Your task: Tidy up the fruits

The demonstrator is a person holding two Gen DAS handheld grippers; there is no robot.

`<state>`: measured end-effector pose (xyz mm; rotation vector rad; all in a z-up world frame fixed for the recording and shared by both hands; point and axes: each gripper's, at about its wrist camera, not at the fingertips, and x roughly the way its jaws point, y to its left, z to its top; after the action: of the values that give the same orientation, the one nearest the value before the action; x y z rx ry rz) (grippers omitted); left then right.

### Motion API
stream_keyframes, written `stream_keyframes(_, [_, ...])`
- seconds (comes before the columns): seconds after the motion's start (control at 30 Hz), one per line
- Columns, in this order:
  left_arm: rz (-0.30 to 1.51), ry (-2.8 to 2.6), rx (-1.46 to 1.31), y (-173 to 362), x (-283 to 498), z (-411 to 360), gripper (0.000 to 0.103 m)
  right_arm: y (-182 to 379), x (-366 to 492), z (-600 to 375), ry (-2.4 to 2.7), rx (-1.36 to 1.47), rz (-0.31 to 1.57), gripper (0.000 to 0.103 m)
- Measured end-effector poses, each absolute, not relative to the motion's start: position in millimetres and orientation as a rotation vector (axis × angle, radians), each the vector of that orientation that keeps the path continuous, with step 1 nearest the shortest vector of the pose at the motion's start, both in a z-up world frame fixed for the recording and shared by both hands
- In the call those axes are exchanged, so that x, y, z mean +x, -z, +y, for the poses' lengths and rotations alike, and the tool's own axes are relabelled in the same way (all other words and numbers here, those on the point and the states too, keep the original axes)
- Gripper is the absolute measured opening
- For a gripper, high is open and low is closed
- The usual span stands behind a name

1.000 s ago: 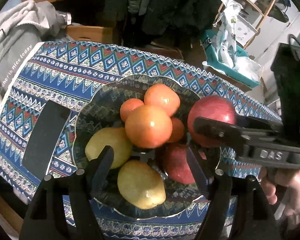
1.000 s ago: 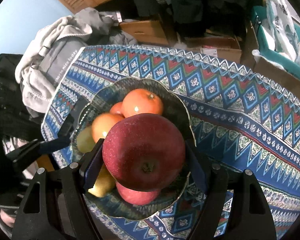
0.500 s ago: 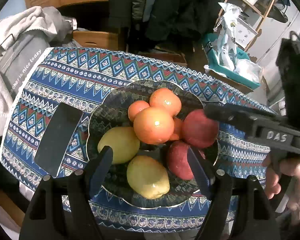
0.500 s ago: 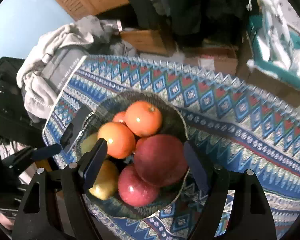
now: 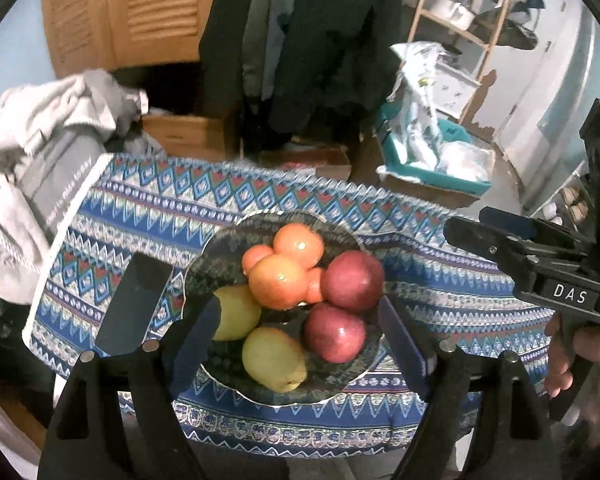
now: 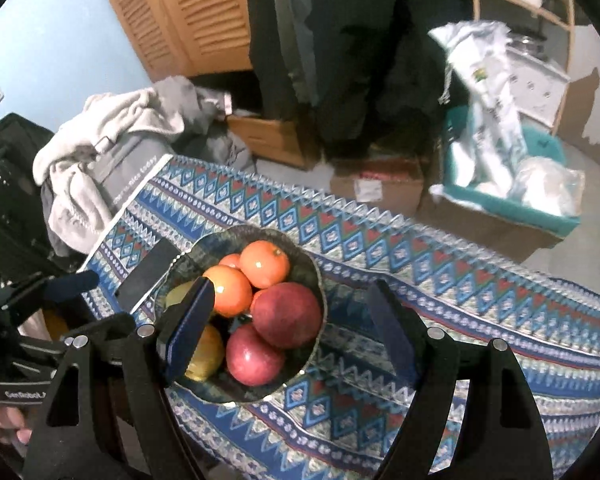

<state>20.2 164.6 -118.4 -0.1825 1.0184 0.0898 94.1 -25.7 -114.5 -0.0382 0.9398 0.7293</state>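
A dark patterned bowl [image 5: 220, 240] [image 6: 314, 276] on the blue patterned tablecloth [image 5: 148, 196] holds two red apples [image 5: 352, 280] [image 6: 288, 316], several oranges [image 5: 278, 286] [image 6: 264, 264] and two yellow pears [image 5: 274, 358]. My left gripper [image 5: 300, 320] hovers above the bowl's near side. Its jaws are opening and nothing is between them. My right gripper [image 6: 290, 296] also hangs above the bowl, open and empty. In the left wrist view the right gripper [image 5: 476, 222] sits off to the right of the bowl, held by a hand [image 5: 580, 360].
A flat black rectangle [image 5: 134, 304] lies on the cloth just left of the bowl. Grey clothes [image 5: 40, 152] are heaped past the table's left end. Behind the table are cardboard boxes [image 6: 376, 184], a teal tub of bags [image 5: 432, 160], hanging dark coats and wooden shelves.
The big red apple that was between the right gripper's fingers now lies in the bowl against the oranges. Both grippers have risen and drawn back from the bowl.
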Motion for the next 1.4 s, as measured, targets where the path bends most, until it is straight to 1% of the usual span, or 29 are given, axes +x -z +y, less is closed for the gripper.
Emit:
stream_keyframes(0.1, [0.980,-0.085,-0.156,106,16,157,0.087,101,85,-40,-0.704,-0.047,0.909,0.080])
stream_keyframes(0.37, [0.902,-0.107,-0.095,80,5,141,0.088,67,62,-73,-0.656,-0.055,0.830,0.080])
stream_keyframes(0.6, [0.849,-0.105,-0.070,58,-4,127,0.099,45,49,-90,-0.647,-0.044,0.779,0.080])
stream_keyframes(0.77, [0.814,-0.107,-0.058,46,-10,119,0.099,32,37,-105,-0.648,-0.036,0.739,0.081])
stream_keyframes(0.83, [0.788,-0.108,-0.057,41,-12,117,0.102,28,31,-111,-0.648,-0.038,0.715,0.081])
stream_keyframes(1.03, [0.769,-0.133,-0.041,36,-11,111,0.102,24,21,-124,-0.646,-0.040,0.677,0.081])
stream_keyframes(1.4, [0.739,-0.129,-0.042,25,-17,98,0.102,26,16,-136,-0.637,-0.060,0.675,0.081])
